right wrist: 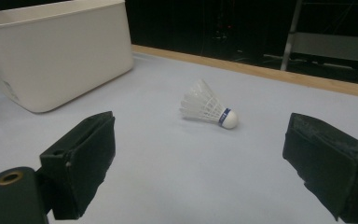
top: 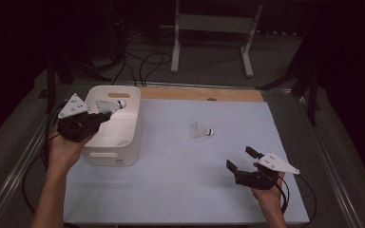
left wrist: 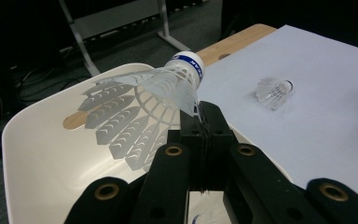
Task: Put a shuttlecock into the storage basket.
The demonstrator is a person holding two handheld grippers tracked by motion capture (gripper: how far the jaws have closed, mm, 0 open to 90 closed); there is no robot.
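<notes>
Nearest me, the right gripper [top: 241,159] hovers low over the pale sheet [top: 180,190], jaws wide apart with nothing between them. Farther on, a loose shuttlecock [top: 202,130] lies on its side on the sheet. Beyond, the left gripper [top: 105,114] pinches a second shuttlecock [top: 111,105] by its skirt above the white bin [top: 119,154].
</notes>
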